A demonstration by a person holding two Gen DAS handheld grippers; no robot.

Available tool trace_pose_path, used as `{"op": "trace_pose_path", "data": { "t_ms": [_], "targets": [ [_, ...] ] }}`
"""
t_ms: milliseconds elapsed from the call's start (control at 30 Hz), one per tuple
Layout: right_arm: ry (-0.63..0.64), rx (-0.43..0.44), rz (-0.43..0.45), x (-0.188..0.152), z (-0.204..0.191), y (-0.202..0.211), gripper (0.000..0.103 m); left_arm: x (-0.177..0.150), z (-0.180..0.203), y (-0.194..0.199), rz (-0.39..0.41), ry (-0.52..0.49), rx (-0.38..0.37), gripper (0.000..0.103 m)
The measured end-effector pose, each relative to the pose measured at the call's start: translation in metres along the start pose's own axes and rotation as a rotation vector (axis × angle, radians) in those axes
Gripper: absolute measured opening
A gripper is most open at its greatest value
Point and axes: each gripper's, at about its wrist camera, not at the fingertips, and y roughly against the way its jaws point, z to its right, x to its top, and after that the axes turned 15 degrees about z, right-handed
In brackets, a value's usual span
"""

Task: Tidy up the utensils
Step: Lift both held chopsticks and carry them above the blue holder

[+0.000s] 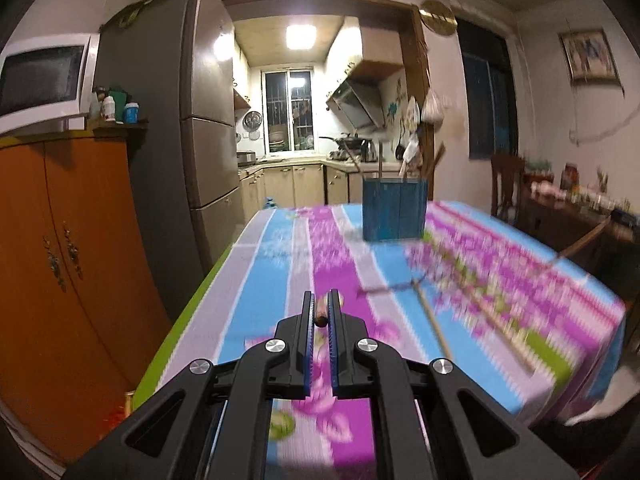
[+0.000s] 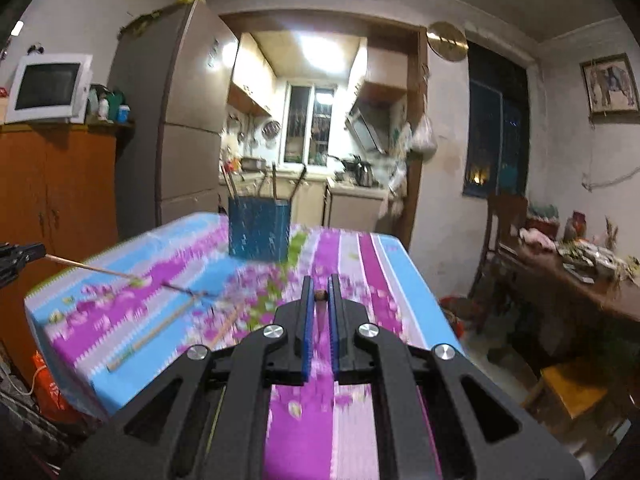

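Wooden stick ends show in both grips: the left gripper (image 1: 320, 312) has its blue-padded jaws clamped on the butt of a thin brown wooden chopstick (image 1: 320, 317), and the right gripper (image 2: 319, 296) is clamped the same way on a second brown wooden chopstick (image 2: 319, 295). Each stick is pinched near its thick end, probably so the long part hangs free for dropping tip-first into a holder. In the right view the left gripper's stick runs out long and pale across the table corner. Blue slatted wooden utensil box (image 1: 394, 209) stands upright toward the far end of the striped pink, blue and purple floral tablecloth (image 1: 280, 248), already holding several upright sticks; likely the destination. More loose chopsticks (image 2: 150, 340) lie flat on the cloth near the right gripper, not yet sorted. Heavy motion blur. No brand, label or writing is readable anywhere.
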Motion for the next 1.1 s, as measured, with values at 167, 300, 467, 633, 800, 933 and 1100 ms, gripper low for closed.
{"op": "trace_pose_path", "data": {
  "t_ms": [167,300,467,633,800,933,1100],
  "targets": [
    [-0.037,0.041,-0.003,0.022,0.012,-0.020,0.005,0.041,-0.015,-0.023,-0.001,0.062,-0.030,0.008],
    [-0.058,0.092,-0.049,0.035,0.017,-0.044,0.005,0.069,-0.022,-0.046,-0.024,0.093,-0.055,0.008],
    [-0.072,0.132,-0.108,0.050,0.020,-0.070,0.005,0.092,-0.023,-0.072,-0.060,0.097,-0.091,0.008],
    [-0.096,0.147,-0.140,0.061,0.025,-0.085,0.005,0.102,-0.018,-0.089,-0.091,0.098,-0.126,0.008],
    [-0.110,0.166,-0.150,0.071,0.025,-0.091,0.005,0.115,-0.017,-0.099,-0.105,0.128,-0.155,0.008],
    [-0.097,0.173,-0.146,0.077,0.023,-0.091,0.005,0.122,-0.015,-0.099,-0.110,0.123,-0.165,0.008],
    [-0.090,0.187,-0.139,0.080,0.019,-0.090,0.005,0.123,-0.010,-0.099,-0.115,0.114,-0.177,0.008]
  ]
}}
